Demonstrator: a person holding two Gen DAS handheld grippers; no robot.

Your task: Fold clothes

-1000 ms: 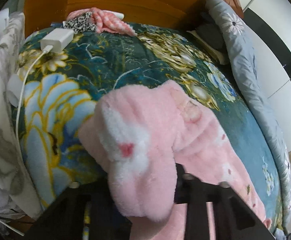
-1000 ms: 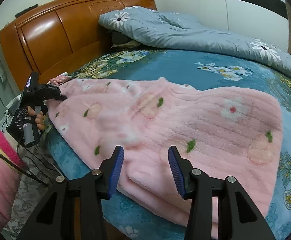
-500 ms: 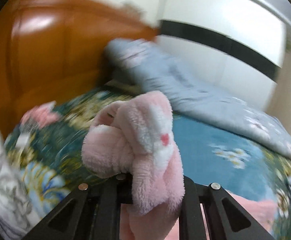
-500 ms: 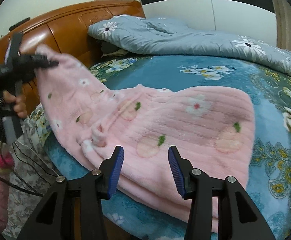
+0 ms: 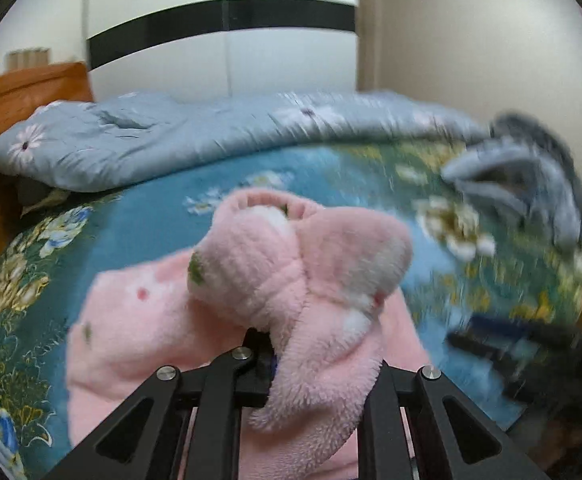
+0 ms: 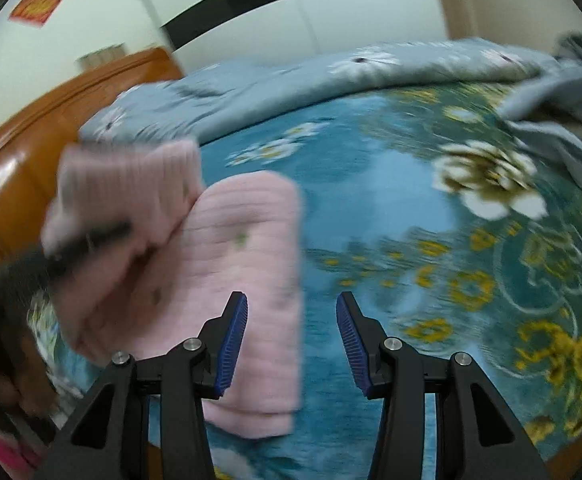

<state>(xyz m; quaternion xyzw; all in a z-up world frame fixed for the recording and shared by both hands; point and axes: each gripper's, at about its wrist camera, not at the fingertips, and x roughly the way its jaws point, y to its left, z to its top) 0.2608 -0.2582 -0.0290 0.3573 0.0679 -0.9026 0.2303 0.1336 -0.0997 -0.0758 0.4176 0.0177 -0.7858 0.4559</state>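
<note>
Gripping with our left gripper (image 5: 279, 360), we had its fingers clamped on a bunched fold of the pink fleece garment (image 5: 291, 272), which bulged up over the jaws and hid the tips. From the right wrist view that same gripper showed only as a dark blur at the far left, with the pinched end of the garment (image 6: 219, 280) raised above the rest. Below it, the garment lay doubled over on the teal floral blanket (image 6: 391, 220), near the bed's near edge. Our right gripper (image 6: 293, 340) hung with its blue-padded jaws spread wide and nothing between them, just over the garment's right edge. Beyond, a grey-blue quilt (image 5: 171, 136) lay along the far side of the bed against the wooden headboard (image 6: 51, 128), and a grey crumpled cloth (image 6: 563, 96) sat at the far right.
</note>
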